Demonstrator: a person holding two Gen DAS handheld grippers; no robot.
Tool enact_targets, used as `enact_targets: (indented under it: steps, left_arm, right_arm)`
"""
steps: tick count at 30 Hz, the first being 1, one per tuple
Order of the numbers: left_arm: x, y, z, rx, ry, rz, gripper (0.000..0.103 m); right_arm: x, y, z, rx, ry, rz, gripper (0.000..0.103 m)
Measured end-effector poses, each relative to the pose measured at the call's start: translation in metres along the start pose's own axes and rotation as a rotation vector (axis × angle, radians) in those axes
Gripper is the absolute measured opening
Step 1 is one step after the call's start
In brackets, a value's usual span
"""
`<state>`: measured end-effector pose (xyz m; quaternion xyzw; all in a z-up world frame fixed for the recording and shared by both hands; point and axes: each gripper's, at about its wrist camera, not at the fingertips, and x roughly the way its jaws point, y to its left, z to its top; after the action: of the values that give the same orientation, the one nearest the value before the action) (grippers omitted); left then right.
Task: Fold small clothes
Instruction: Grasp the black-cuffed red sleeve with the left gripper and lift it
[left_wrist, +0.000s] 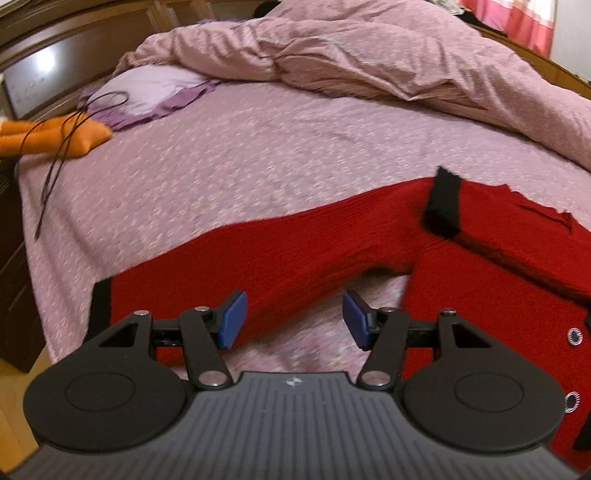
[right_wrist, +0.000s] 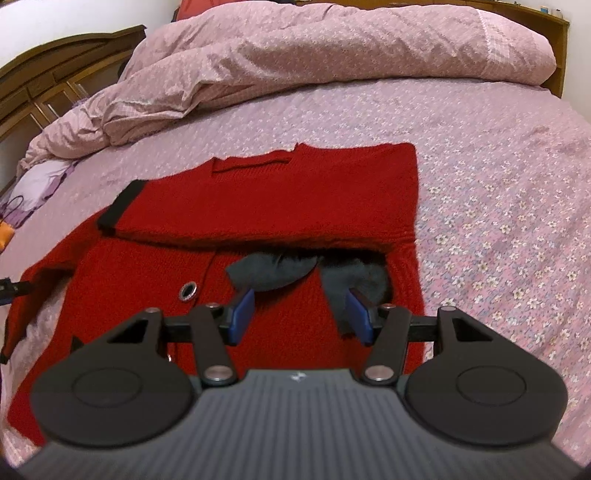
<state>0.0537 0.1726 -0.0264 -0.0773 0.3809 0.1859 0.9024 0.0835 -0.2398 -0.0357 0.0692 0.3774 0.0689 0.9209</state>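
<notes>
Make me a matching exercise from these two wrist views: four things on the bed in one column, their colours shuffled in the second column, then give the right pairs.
Things:
1. cardigan
2. folded sleeve's cuff
3. duvet
4. cushion

Colours:
A. orange
B. red
C. pale pink
D. black

Pairs: 1-B, 2-D, 3-C, 4-A

The left tool and the right tool are both open, hovering over the cardigan.
</notes>
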Motion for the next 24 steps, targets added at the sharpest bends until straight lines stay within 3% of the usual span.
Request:
enact_targets:
  steps: [5, 8, 10, 15, 24]
  left_arm:
    - [0.001, 0.030, -0.010, -0.104, 0.029, 0.040, 0.063]
    - [0.006, 0.048, -0.016, -0.190, 0.032, 0.054, 0.074]
    - [0.010, 0.063, -0.020, -0.281, 0.034, 0.032, 0.084]
    - [0.023, 0.090, -0.037, -0.515, 0.047, -0.083, 0.086]
    - [0.043, 0.116, -0.049, -0.756, -0.001, -0.115, 0.086]
  right_arm:
    - [0.003, 0.006, -0.003, -0.016, 0.017, -0.002, 0.057]
    - [0.006, 0.009, -0.003, -0.018, 0.025, -0.008, 0.057]
    - [0.007, 0.011, -0.003, -0.020, 0.027, -0.008, 0.057]
    - [0.006, 0.020, -0.004, -0.054, 0.023, -0.017, 0.057]
    - [0.009, 0.017, -0.005, -0.048, 0.034, -0.031, 0.057]
